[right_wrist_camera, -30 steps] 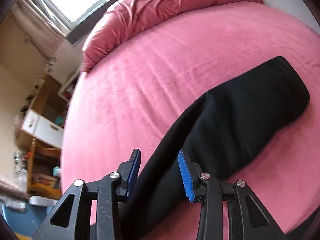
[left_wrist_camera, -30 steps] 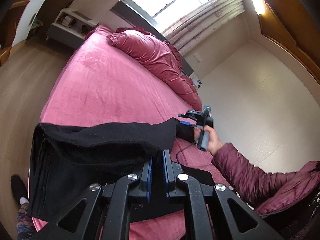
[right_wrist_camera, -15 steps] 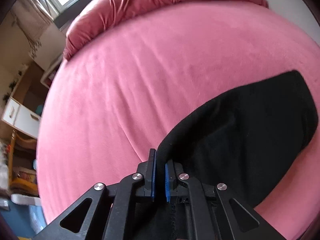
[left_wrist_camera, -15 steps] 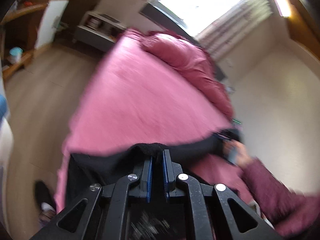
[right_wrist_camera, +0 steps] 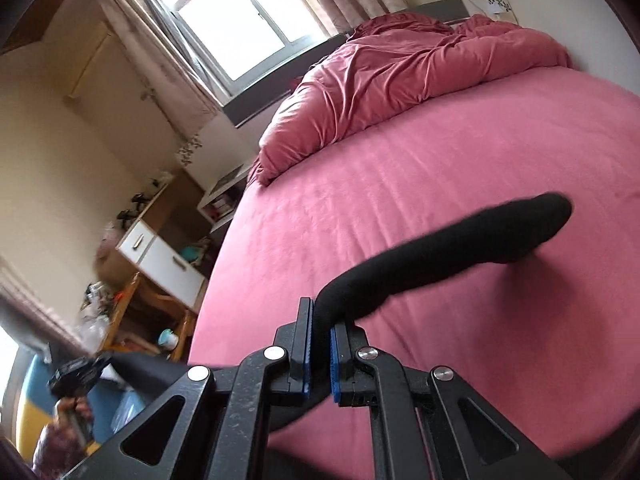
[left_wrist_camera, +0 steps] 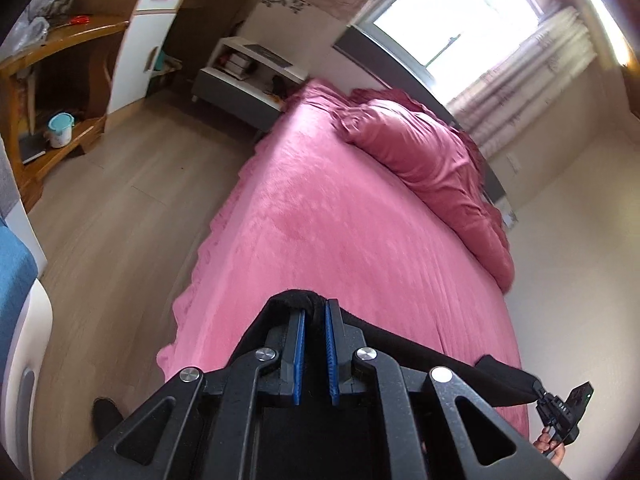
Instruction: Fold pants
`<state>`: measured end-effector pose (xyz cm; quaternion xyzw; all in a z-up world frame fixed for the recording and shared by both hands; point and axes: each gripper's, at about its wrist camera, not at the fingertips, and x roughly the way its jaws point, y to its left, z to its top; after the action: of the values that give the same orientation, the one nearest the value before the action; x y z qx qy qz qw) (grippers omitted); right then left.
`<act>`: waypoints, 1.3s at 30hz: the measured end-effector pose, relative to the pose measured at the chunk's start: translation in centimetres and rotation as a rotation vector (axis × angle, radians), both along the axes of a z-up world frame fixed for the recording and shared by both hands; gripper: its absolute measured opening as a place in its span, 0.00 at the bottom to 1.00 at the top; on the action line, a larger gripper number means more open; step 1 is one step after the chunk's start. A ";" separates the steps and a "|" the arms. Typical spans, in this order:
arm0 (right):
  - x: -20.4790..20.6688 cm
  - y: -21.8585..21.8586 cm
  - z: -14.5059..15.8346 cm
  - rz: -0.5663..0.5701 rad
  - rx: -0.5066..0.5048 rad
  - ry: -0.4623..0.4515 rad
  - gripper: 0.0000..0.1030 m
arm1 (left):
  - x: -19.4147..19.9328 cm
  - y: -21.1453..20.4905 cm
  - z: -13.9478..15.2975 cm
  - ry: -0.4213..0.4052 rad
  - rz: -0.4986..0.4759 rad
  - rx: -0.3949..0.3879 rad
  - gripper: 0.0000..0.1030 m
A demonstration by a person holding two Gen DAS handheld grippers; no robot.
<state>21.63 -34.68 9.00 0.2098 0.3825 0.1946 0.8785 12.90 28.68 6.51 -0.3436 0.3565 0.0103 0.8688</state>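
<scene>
Both the left gripper point(left_wrist_camera: 315, 322) and right gripper point(right_wrist_camera: 320, 322) are clenched on black pants point(right_wrist_camera: 460, 248) lifted above a pink bed point(right_wrist_camera: 440, 152) toward twelve o'clock; folding looks barely started.

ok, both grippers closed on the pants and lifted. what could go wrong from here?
1. The left gripper pinches only a small bunch of the black pants; it may slip out under tension.
2. A loose leg trails out from the right gripper over the pink bed; it may land twisted and spoil the fold.
</scene>
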 end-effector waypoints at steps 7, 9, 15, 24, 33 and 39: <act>-10.7 -2.9 -3.5 0.002 -0.007 0.088 0.07 | -8.0 -1.6 -1.7 -0.017 -0.024 -0.033 0.09; -12.9 -3.6 -4.8 -0.007 0.014 0.119 0.07 | -10.4 -1.9 -2.4 -0.013 -0.008 -0.042 0.09; -17.7 -3.9 -7.3 0.000 -0.011 0.178 0.07 | -17.7 -2.7 -6.6 0.041 0.062 -0.097 0.09; -22.8 -3.9 -10.8 0.020 -0.072 0.262 0.07 | -22.4 -3.7 -12.0 0.154 0.118 -0.142 0.09; -24.2 -5.3 -14.1 -0.037 -0.122 0.328 0.06 | -24.3 -4.1 -13.6 0.184 0.127 -0.136 0.09; -22.9 -6.0 -16.7 -0.088 -0.146 0.396 0.06 | -24.8 -4.6 -15.4 0.272 0.110 -0.120 0.11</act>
<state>-1.24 -40.65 -7.74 0.1963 0.5511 0.0831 0.8068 -11.93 24.07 -8.92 -0.4093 0.4512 0.0831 0.7887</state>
